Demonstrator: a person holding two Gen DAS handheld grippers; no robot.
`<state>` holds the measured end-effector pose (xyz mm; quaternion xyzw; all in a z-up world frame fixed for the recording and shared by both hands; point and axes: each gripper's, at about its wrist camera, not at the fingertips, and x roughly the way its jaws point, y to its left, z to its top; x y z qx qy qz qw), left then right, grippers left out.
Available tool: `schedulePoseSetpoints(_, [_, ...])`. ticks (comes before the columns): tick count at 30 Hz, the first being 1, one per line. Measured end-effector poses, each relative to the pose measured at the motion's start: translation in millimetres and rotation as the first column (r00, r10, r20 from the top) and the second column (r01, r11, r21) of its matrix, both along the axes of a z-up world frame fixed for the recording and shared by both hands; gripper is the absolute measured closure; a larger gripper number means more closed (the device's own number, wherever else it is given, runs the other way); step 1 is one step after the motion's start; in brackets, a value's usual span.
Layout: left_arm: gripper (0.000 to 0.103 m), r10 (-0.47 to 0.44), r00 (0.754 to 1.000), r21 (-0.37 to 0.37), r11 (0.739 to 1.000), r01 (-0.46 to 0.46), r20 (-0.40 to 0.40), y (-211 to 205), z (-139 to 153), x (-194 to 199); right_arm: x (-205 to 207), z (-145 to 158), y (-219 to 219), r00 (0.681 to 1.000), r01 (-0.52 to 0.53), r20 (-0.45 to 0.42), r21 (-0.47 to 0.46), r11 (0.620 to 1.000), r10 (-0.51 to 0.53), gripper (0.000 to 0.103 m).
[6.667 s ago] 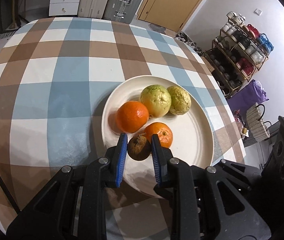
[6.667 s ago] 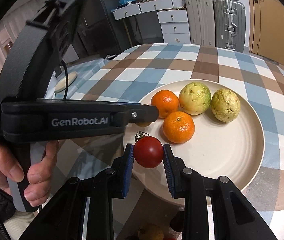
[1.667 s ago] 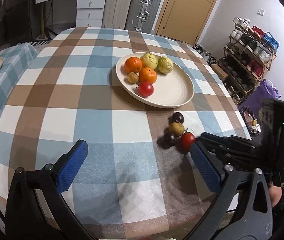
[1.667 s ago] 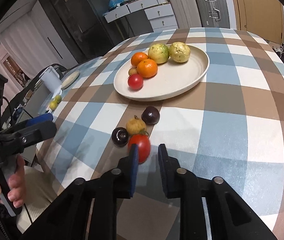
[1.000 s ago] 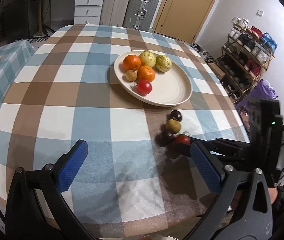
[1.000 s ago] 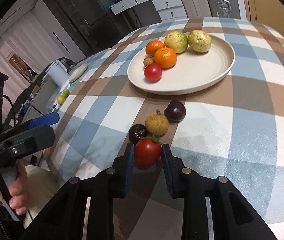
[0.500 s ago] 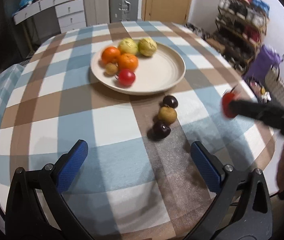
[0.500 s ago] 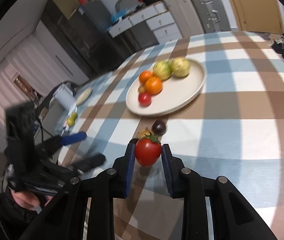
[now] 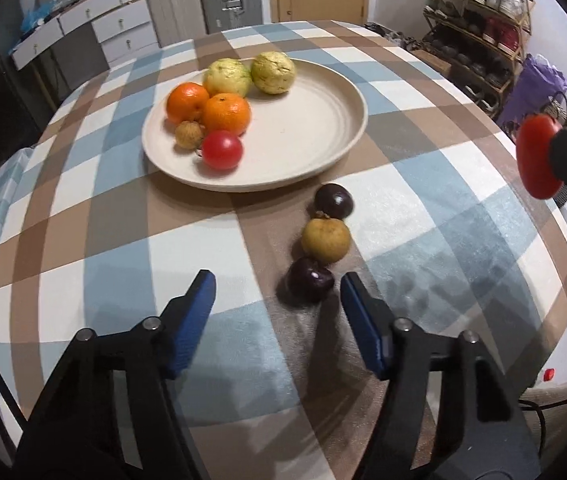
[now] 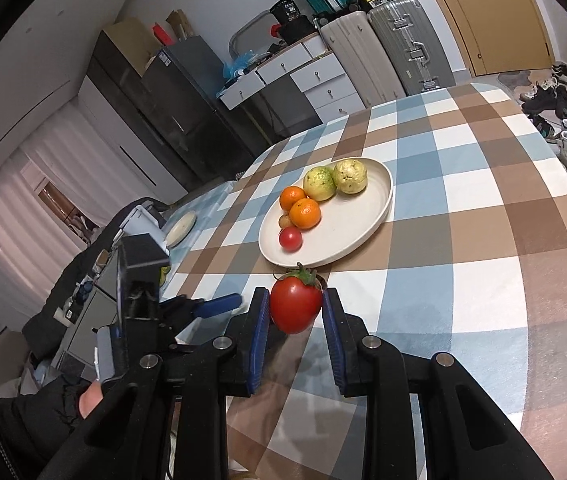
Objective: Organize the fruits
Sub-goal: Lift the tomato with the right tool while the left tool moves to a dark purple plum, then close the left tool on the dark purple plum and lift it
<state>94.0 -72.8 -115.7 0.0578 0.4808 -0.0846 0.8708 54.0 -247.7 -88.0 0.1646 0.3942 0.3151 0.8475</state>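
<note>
Left gripper [image 9: 275, 304] half-closed beside a dark fruit; right gripper [image 10: 295, 316] clamped on a tomato [image 10: 295, 307].

Left jaws, at full spread a second ago, have just been closing; the nearest dark fruit [image 9: 310, 285] lies between the blue pads [image 9: 199, 312], untouched. Beyond it on the checked tablecloth [image 9: 423, 216] sit a tan fruit [image 9: 325, 239] and a second dark fruit [image 9: 333, 201]. The held tomato, on the cloth 1.7 s ago, is now lifted clear. Farther back, the plate [image 9: 323, 128] holds a second tomato [image 9: 222, 149], two oranges [image 9: 226, 113] and two guavas [image 9: 273, 73], unchanged.

Both wrist views look down, sharing the plate [image 9: 323, 160]; left nearer.
</note>
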Motion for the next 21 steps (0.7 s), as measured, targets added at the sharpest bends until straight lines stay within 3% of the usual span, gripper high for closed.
schedulePoseSetpoints(5, [0.062, -0.031, 0.999, 0.01, 0.999, 0.031, 0.013, -5.8, 0.4, -3.3, -0.6, 1.5, -0.7, 1.0, -0.002, 0.007, 0.007, 1.0, 0.002, 0.076])
schedulePoseSetpoints(7, [0.076, -0.05, 0.999, 0.015, 0.999, 0.05, 0.018, -8.4, 1.0, -5.8, -0.5, 0.4, -1.1, 1.0, -0.003, 0.0, 0.013, 1.0, 0.003, 0.076])
schedulePoseSetpoints(9, [0.081, -0.07, 0.997, 0.022, 0.997, 0.07, 0.01, -11.6, -0.1, -7.8, 2.1, -3.9, -0.8, 1.0, -0.007, -0.023, 0.026, 1.0, 0.008, 0.076])
schedulePoseSetpoints(21, [0.082, -0.082, 0.996, -0.023, 0.996, 0.083, 0.037, -5.8, 12.5, -20.7, 3.7, -9.6, -0.4, 0.999, 0.0, -0.039, 0.008, 1.0, 0.0, 0.076])
